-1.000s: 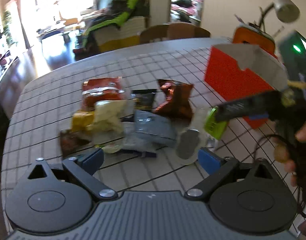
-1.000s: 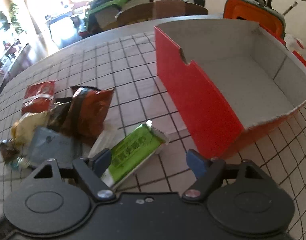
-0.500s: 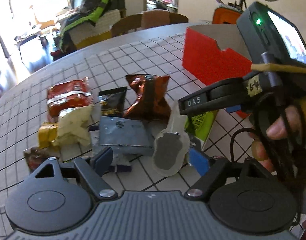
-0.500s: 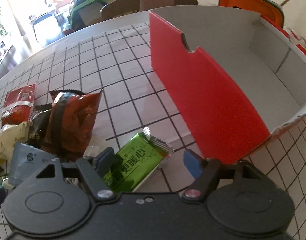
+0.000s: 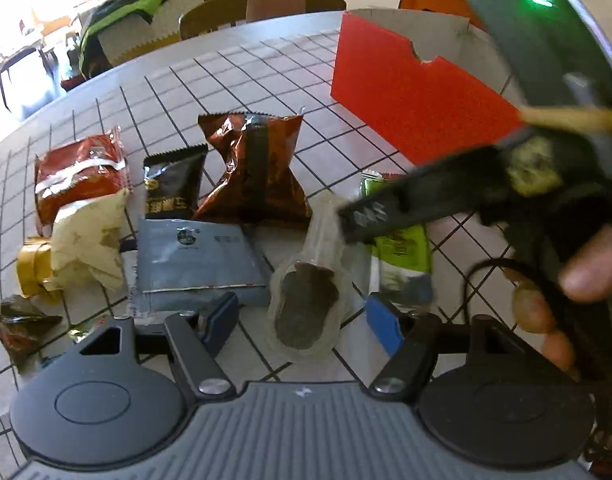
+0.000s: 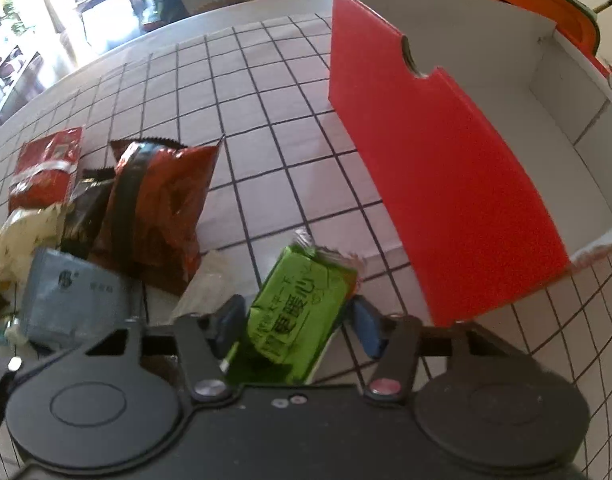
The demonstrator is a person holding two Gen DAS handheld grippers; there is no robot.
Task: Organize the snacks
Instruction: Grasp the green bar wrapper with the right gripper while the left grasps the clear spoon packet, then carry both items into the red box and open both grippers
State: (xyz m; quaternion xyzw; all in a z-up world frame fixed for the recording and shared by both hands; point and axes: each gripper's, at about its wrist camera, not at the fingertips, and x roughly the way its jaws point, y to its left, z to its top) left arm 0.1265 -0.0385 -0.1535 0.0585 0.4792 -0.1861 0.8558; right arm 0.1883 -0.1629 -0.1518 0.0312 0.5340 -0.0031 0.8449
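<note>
Right wrist view: two hand-held grippers over a gridded tabletop [image 6: 266, 92] of snacks.
A red box [image 6: 445, 184] stands open on the right, well apart from the snack pile. The right hand-held gripper [image 6: 296, 320] is closing on a green packet [image 6: 302, 308], both pads at its sides. The left hand-held gripper [image 5: 302, 316] is closing too, jaws still apart, around a clear wrapped dark cookie [image 5: 306, 308] beside a grey packet [image 5: 198, 260].

Strong daylight enters from blown-out windows [image 5: 38, 0] at upper left. Fisheye distortion curves the table [image 6: 266, 92] grid at frame edges. The right gripper [image 5: 389, 216] appears motion-blurred in the left wrist view.
</note>
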